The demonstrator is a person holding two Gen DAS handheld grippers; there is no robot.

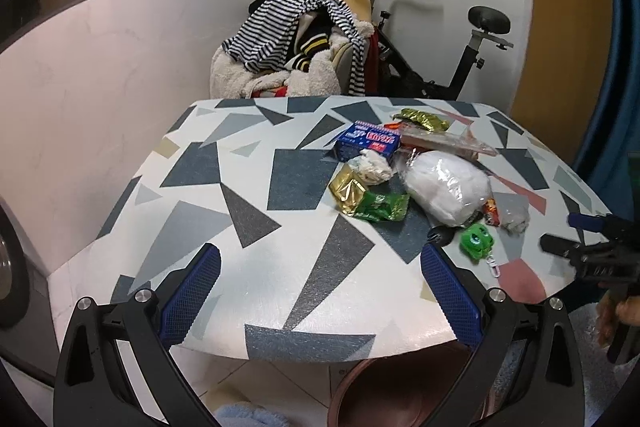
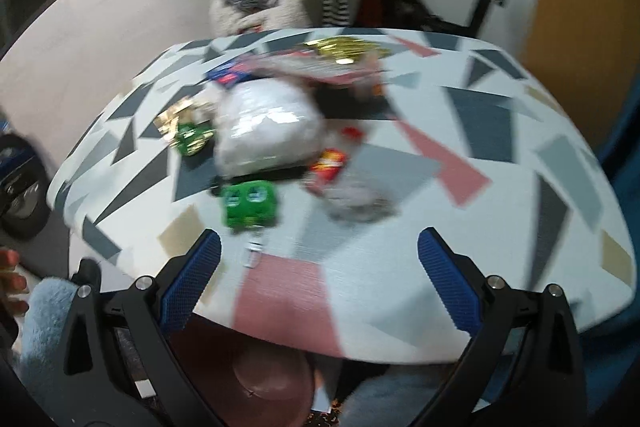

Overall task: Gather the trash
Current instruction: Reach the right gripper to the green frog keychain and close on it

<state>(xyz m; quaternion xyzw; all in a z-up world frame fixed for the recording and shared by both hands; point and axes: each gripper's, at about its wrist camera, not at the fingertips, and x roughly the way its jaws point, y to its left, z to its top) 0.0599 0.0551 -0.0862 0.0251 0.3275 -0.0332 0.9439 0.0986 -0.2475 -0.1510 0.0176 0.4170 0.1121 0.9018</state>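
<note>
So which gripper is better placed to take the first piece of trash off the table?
Probably the right gripper: it is open, with the trash pile, including the white plastic bag, straight ahead of it. The left gripper, also open, faces bare table, with the pile off to its right.

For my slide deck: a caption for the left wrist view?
Open left gripper faces a patterned table piled with wrappers, a blue box and a green toy.
</note>
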